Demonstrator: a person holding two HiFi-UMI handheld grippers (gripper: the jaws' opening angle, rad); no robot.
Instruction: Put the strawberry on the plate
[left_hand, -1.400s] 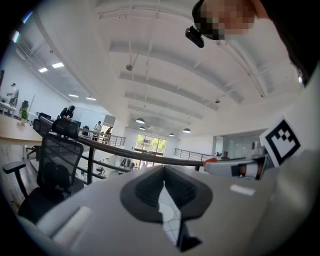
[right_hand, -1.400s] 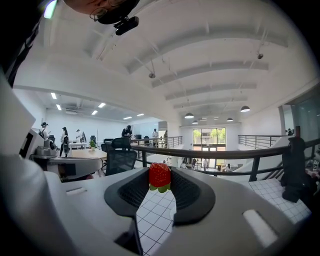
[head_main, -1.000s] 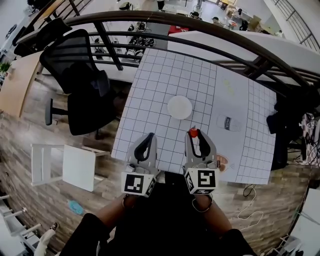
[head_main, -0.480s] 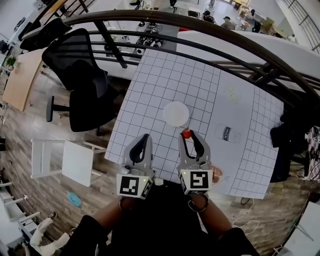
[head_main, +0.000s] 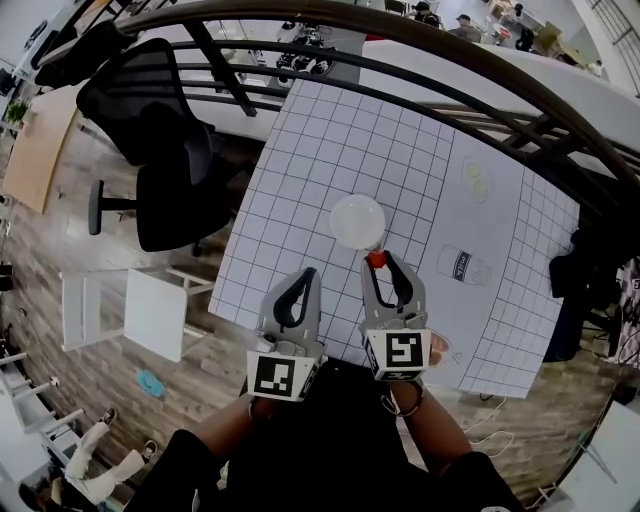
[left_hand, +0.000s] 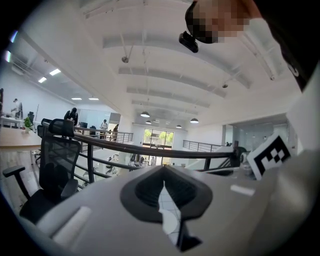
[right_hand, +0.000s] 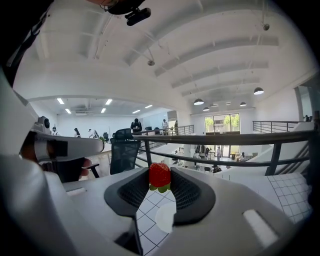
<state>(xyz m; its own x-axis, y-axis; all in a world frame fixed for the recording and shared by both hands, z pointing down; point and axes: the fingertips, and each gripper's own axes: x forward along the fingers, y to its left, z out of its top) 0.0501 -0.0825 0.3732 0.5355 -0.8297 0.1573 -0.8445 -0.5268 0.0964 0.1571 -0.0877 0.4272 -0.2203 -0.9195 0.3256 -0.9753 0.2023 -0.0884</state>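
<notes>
Advanced since earlier: right claw (head_main: 378, 266) now just short of plate (head_main: 357, 221) rim, pinching strawberry (right_hand: 159, 175) at tips, above tabletop (head_main: 320, 150). Left claw (head_main: 302, 274) closed, empty, alongside. Plate mid-tabletop, away from edges. Advice: carry over plate centre, lower, release gently.

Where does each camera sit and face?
Head view: on the head, facing down at the table, left gripper, right gripper, forearms.
Left gripper view: on that gripper, along shut jaws toward a railing.
Right gripper view: on that gripper, along jaws gripping the strawberry.
Head and right gripper views share strawberry, plate.
</notes>
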